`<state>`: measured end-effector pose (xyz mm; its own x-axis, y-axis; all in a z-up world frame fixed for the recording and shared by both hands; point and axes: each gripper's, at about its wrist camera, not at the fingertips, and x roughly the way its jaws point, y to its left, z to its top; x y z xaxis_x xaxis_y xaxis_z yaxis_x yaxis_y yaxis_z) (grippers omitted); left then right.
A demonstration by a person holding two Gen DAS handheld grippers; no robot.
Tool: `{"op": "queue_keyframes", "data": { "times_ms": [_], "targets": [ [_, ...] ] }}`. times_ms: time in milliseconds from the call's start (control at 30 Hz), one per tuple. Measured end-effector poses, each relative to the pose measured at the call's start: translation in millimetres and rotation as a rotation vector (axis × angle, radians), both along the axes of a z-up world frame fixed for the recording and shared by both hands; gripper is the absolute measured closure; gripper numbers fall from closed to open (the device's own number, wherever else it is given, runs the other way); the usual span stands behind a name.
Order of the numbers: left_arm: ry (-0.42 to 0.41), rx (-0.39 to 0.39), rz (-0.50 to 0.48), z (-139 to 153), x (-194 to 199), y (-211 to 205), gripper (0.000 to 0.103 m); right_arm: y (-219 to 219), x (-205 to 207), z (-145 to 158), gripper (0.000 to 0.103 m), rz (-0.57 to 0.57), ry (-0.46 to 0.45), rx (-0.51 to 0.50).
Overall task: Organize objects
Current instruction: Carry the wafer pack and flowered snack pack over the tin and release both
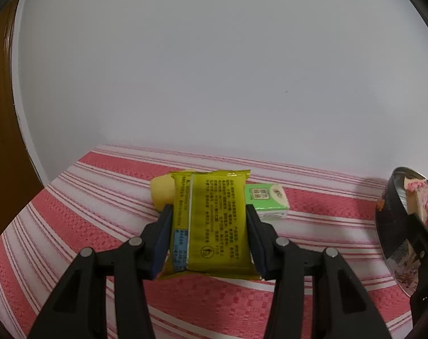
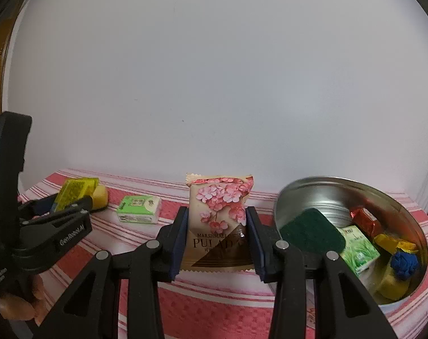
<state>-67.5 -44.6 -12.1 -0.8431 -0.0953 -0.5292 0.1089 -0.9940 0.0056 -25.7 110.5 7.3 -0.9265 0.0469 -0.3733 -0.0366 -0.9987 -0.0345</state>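
Only on right view: tin (image 2: 312, 189) w/ green pad (image 2: 312, 233), blue ball (image 2: 405, 264).

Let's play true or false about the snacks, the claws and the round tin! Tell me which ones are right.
1. The left claw holds a yellow-green packet. True.
2. The right claw is empty. False: it grips a pink flower marshmallow packet.
3. The round metal tin has nothing inside. False: it holds a green scouring pad, a blue ball and several small packets.
4. A small green box lies on the striped cloth. True.
5. The cloth has blue stripes. False: they are pink and white.
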Motion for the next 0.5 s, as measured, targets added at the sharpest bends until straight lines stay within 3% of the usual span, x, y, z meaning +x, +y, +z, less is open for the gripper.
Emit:
{"op": "queue_keyframes", "data": {
  "times_ms": [500],
  "targets": [
    [0.032, 0.027, -0.041, 3, 15, 22, 0.055, 28, 19, 0, 0.06, -0.014, -0.013, -0.028]
  ]
}}
